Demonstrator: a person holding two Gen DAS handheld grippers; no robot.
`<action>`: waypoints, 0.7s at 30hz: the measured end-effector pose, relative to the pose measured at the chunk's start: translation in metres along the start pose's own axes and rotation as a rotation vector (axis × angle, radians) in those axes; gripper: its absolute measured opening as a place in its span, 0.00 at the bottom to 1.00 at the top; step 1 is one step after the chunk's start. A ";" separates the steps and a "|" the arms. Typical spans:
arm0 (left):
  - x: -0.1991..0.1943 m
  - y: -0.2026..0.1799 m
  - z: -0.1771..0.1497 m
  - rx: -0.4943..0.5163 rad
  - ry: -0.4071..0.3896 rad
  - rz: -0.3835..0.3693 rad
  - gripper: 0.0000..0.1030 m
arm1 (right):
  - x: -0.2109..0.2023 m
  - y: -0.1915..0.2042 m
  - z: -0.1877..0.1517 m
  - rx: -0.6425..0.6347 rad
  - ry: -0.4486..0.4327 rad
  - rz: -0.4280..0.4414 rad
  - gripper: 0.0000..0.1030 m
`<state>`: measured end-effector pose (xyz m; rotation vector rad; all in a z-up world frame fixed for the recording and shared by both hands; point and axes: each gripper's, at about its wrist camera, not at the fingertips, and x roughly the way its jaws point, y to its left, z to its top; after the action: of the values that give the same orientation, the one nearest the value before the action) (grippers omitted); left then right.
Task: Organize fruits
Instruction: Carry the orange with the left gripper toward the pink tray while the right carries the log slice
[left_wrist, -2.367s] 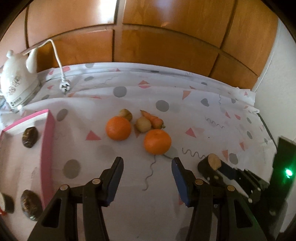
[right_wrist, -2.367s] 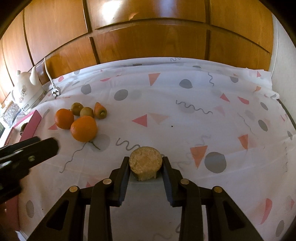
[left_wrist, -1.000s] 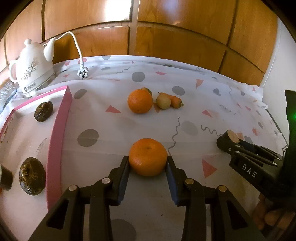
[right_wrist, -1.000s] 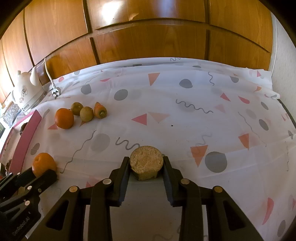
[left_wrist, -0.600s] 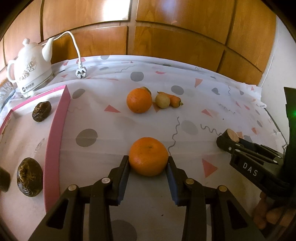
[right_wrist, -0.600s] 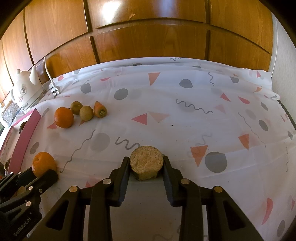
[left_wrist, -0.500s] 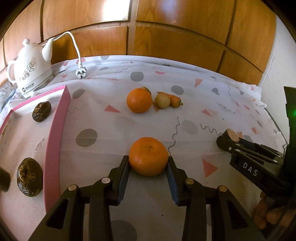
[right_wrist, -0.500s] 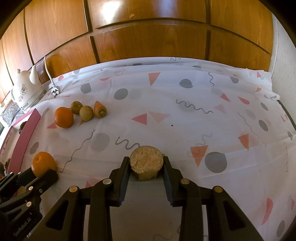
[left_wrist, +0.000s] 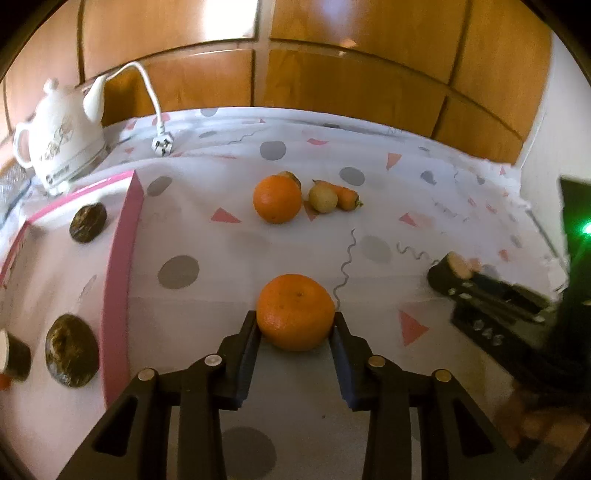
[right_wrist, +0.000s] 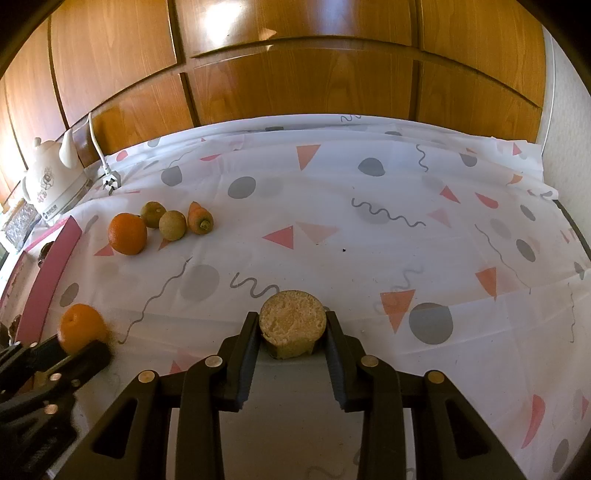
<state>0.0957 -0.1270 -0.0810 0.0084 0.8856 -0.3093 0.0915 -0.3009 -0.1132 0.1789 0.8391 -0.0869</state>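
tablecloth (patterned) | on it: orange, carrot, kettle, pink tray

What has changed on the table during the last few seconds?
The left gripper went from open to shut on one orange and carried it from the fruit cluster toward the pink tray. The right gripper stays clamped on the tan round piece; the second orange has not moved.

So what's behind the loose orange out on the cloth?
Behind the loose orange sits a small greenish-brown fruit, with another fruit and a carrot alongside. In the left view the orange covers most of it.
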 end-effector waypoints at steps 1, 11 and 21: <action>-0.006 0.001 0.001 0.002 -0.008 0.002 0.36 | 0.000 0.000 0.000 -0.001 0.000 0.000 0.33; -0.059 0.036 0.006 -0.029 -0.083 0.078 0.37 | 0.001 0.005 0.001 -0.031 0.011 -0.025 0.33; -0.088 0.104 0.003 -0.129 -0.132 0.228 0.37 | -0.010 0.034 -0.002 -0.089 0.033 0.034 0.33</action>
<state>0.0740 -0.0049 -0.0239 -0.0302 0.7642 -0.0391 0.0888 -0.2675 -0.1029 0.1111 0.8703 -0.0141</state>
